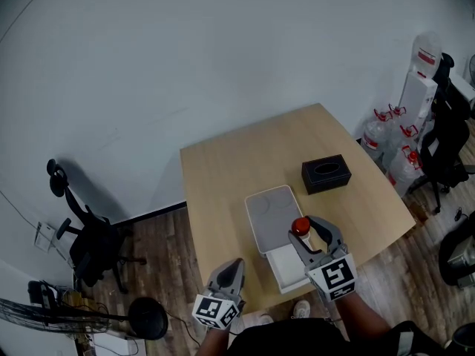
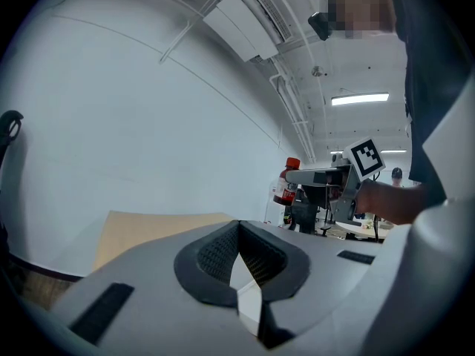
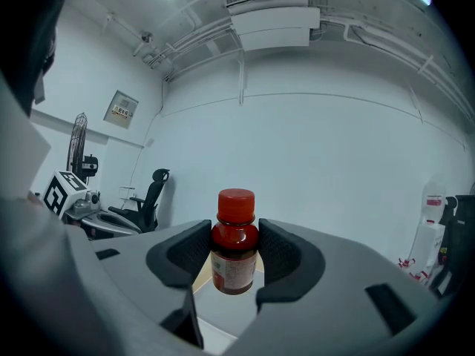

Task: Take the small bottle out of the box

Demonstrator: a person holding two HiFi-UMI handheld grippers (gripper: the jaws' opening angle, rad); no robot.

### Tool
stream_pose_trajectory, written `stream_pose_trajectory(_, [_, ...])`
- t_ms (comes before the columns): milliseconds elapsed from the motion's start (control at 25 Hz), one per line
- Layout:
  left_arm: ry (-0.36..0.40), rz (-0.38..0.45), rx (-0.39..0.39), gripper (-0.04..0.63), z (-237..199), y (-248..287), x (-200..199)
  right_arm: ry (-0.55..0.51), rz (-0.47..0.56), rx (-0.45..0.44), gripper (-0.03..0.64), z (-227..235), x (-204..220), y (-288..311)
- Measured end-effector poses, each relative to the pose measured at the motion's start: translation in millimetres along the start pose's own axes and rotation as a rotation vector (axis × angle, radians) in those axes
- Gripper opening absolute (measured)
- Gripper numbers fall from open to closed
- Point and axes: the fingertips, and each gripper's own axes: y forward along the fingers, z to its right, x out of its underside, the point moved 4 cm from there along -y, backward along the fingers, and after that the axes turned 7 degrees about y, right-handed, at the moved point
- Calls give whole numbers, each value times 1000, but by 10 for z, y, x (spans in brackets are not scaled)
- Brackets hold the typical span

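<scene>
A small brown bottle point(image 1: 300, 228) with a red cap and a pale label is clamped upright between the jaws of my right gripper point(image 1: 307, 237). It hangs above the open white box point(image 1: 284, 267) near the table's front edge. In the right gripper view the pads press on both sides of the bottle point(image 3: 235, 232), just under its cap. My left gripper point(image 1: 231, 265) hovers at the front edge, left of the box, shut with nothing in it. From the left gripper view I see its closed jaws point(image 2: 239, 273) and, farther off, the bottle point(image 2: 286, 184).
A grey lid point(image 1: 272, 213) lies flat just behind the white box. A black tissue box point(image 1: 326, 174) stands farther back on the wooden table point(image 1: 223, 176). Office chairs point(image 1: 82, 236) and water jugs point(image 1: 386, 136) stand on the floor around the table.
</scene>
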Motion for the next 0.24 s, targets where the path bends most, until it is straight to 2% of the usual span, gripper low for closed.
stream_pose_trajectory(240, [3,3,0,12,39,23,-9,6,-7,-6,212,20,15,-16])
